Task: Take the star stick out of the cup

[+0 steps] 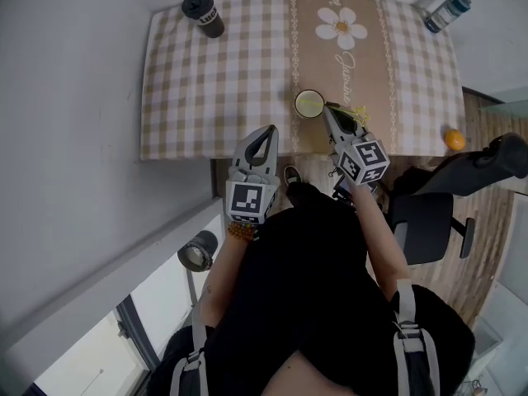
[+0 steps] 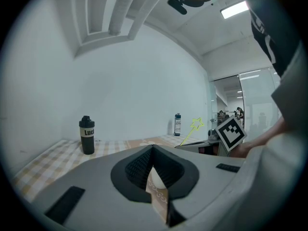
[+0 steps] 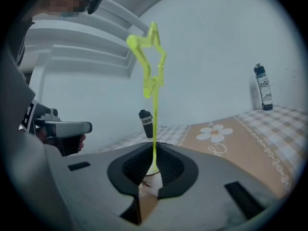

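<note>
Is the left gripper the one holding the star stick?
No: the star stick rises from between the closed jaws of the right gripper, while the left gripper is shut on nothing.

Black tumbler [image 1: 203, 13], blue bottle [image 1: 446, 11] on checkered tablecloth [image 1: 247, 73]; orange [image 1: 454, 139] near its corner

The black bottle [image 2: 86, 135] on the desk has a pale band with big dark letters. You can read "Luc" on it, and the rest goes round the side. The blue bottle [image 2: 177, 124] has a label too, but its print is too small to read. The cloth [image 1: 247, 73] has curly writing [image 1: 346, 63] under a daisy picture, and I can't make out the word. The cube [image 1: 248, 202] on the left gripper [image 1: 268, 132] and the cube [image 1: 364, 161] on the right gripper [image 1: 329, 108] show black and white squares, not letters.
</note>
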`<act>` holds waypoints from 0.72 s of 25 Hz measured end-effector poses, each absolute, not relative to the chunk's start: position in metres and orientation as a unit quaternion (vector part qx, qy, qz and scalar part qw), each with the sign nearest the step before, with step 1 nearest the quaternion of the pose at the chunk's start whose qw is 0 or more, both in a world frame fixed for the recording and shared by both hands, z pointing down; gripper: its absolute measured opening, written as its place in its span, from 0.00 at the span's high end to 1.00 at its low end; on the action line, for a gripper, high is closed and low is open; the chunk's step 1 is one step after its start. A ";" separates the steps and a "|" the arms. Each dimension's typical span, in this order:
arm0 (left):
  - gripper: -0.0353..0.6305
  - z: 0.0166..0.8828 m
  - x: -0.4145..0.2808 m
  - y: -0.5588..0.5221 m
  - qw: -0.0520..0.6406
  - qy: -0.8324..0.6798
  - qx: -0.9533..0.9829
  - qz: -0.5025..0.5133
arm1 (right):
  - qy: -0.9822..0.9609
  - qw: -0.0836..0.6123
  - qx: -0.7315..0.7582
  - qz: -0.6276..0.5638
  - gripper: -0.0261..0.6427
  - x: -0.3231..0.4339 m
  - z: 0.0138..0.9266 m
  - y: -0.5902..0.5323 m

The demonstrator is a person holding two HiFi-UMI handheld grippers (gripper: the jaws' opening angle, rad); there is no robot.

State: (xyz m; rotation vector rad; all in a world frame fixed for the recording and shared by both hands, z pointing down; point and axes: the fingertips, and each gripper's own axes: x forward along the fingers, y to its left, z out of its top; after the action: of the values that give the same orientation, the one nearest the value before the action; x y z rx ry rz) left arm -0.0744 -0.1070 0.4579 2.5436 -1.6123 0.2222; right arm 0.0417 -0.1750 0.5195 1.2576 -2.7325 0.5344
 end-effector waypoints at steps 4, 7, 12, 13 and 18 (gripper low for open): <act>0.94 0.458 -0.072 -0.107 0.060 -0.532 0.842 0.073 | -0.898 0.026 0.408 0.163 0.93 0.042 0.498 -0.173; 0.94 0.459 -0.070 -0.107 0.060 -0.532 0.842 0.071 | -0.901 0.013 0.406 0.154 0.93 0.044 0.481 -0.168; 0.94 0.455 -0.066 -0.113 0.051 -0.528 0.845 0.070 | -0.912 -0.017 0.382 0.150 0.93 0.046 0.445 -0.159; 0.94 0.453 -0.065 -0.115 0.048 -0.527 0.846 0.069 | -0.913 -0.026 0.378 0.148 0.93 0.049 0.435 -0.158; 0.94 0.445 -0.058 -0.125 0.041 -0.528 0.846 0.061 | -0.913 -0.050 0.380 0.139 0.93 0.063 0.412 -0.153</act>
State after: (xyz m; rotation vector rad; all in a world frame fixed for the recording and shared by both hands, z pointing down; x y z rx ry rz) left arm -0.0581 -0.1245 0.4454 2.5918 -1.6164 0.1871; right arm 0.0626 -0.1526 0.4123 1.2324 -2.9648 0.4503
